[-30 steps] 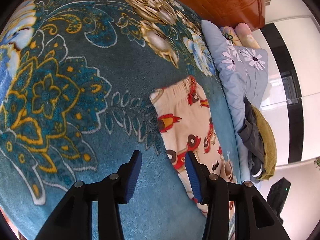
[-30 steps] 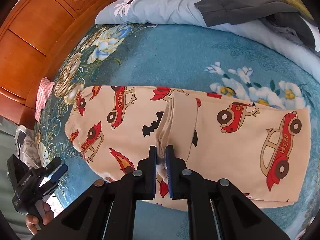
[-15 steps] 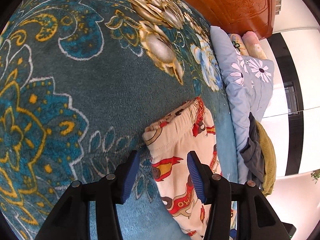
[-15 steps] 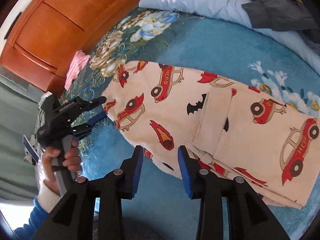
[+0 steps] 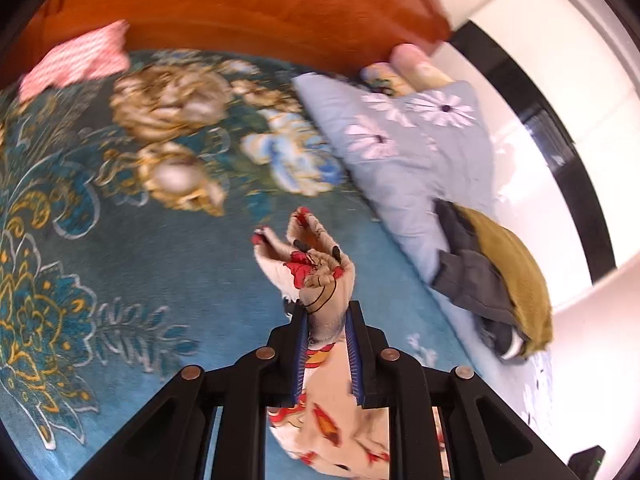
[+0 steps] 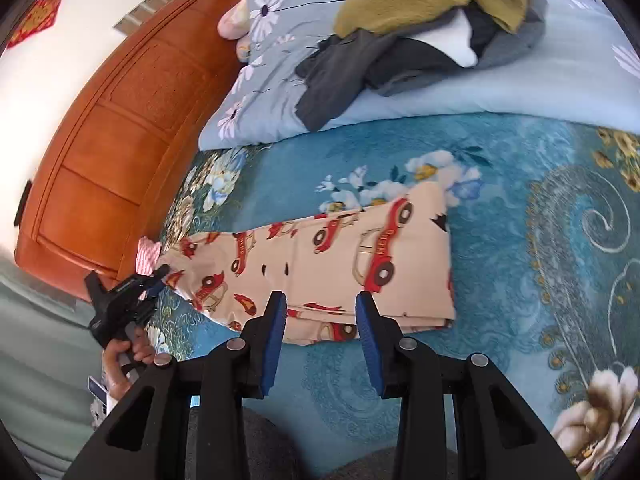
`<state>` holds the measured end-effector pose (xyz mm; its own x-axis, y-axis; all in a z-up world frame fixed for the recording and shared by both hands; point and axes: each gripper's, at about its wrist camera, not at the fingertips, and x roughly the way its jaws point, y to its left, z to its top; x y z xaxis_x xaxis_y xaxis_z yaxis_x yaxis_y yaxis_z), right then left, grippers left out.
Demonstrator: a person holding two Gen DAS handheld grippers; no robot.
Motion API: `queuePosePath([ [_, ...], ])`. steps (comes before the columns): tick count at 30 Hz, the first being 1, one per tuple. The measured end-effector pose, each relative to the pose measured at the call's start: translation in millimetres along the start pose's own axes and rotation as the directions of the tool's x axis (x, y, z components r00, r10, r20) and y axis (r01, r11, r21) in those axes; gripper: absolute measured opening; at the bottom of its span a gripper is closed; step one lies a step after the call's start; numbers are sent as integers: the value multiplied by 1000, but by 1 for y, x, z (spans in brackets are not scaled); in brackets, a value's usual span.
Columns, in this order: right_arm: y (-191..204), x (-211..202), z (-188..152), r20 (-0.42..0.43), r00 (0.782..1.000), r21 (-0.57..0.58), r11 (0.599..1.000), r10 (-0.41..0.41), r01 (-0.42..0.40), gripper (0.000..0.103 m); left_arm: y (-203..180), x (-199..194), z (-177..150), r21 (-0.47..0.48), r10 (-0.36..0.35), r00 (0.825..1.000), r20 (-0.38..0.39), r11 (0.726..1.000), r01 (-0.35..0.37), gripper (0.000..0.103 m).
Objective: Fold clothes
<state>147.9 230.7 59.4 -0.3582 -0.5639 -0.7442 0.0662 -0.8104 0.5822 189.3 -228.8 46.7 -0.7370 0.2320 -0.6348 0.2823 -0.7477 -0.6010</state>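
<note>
Cream children's trousers printed with red cars (image 6: 320, 264) lie folded lengthwise on the teal floral blanket (image 6: 540, 240). My left gripper (image 5: 327, 316) is shut on the waistband end of the trousers (image 5: 320, 280) and lifts it off the blanket; it also shows in the right wrist view (image 6: 154, 280) at the trousers' left end. My right gripper (image 6: 320, 300) is open and empty, just above the near edge of the trousers.
A light blue flowered quilt (image 6: 400, 96) lies at the back with a heap of olive, grey and white clothes (image 6: 424, 28) on it. An orange wooden headboard (image 6: 112, 148) stands at the left. A pink checked cloth (image 5: 76, 60) lies by the headboard.
My left gripper has closed on the waistband end and raised it. My right gripper has let go of the folded edge, opened and pulled back.
</note>
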Motion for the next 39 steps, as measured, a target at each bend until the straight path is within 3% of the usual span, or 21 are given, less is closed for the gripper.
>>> queuePosePath([
  [2,-18,-7,-3,15,1000,67,998,10,-11,37,-49,-5,-9,84,-75,997,-16,994,76,19],
  [5,-39,-13,-10,37,999,153,987,39,-44,37,-106,10,-40,155,-139,985,-102,976,154,19],
  [9,-60,-18,-20,43,998,206,977,45,-53,37,-150,67,-97,174,-117,950,-290,969,172,19],
  [15,-83,-29,-27,47,999,249,968,4,-16,37,-166,137,-166,252,1,883,-470,959,133,20],
  [18,-89,-31,-26,41,999,248,969,-24,13,37,-165,149,-180,289,26,862,-507,947,141,24],
  [20,-90,-25,-23,34,999,250,968,-24,15,37,-161,154,-185,256,1,835,-550,952,167,37],
  [21,-88,-21,-21,29,999,246,969,-23,15,37,-159,157,-186,219,-27,814,-580,958,188,49],
  [22,-84,-17,-19,22,1000,236,972,-23,17,37,-158,158,-188,181,-58,792,-608,961,210,54],
  [23,-80,-12,-17,12,1000,223,975,-22,19,37,-159,155,-188,159,-87,779,-621,959,234,54],
  [25,-72,0,-12,-8,1000,199,980,-20,21,37,-160,145,-180,136,-149,771,-620,947,292,56],
  [26,-68,5,-9,-18,1000,188,982,-20,23,37,-159,138,-173,107,-193,771,-607,941,320,56],
  [27,-64,10,-6,-27,999,179,983,-23,27,37,-151,131,-161,57,-240,788,-568,943,328,56],
  [29,-59,21,-1,-43,999,169,985,-22,29,40,-127,119,-134,-59,-295,841,-453,951,303,56],
  [31,-54,33,4,-58,998,159,987,-23,32,43,-91,112,-111,-164,-246,910,-334,966,201,57],
  [32,-52,40,6,-69,997,153,988,-27,37,43,-72,108,-104,-205,-191,938,-291,970,133,57],
  [33,-50,48,8,-84,996,146,988,-28,40,43,-54,106,-101,-245,-130,953,-274,968,61,57],
  [34,-48,57,9,-99,994,142,989,-34,48,43,-37,106,-100,-286,-71,960,-271,958,-10,57],
  [36,-48,74,13,-125,989,145,985,-75,93,52,-13,111,-103,-369,-21,952,-306,924,-98,57],
  [37,-48,82,15,-132,987,146,983,-94,113,54,-4,115,-107,-414,-29,946,-323,903,-113,57],
  [39,-47,94,19,-132,985,145,980,-115,134,54,1,115,-110,-448,-41,947,-320,887,-114,57],
])
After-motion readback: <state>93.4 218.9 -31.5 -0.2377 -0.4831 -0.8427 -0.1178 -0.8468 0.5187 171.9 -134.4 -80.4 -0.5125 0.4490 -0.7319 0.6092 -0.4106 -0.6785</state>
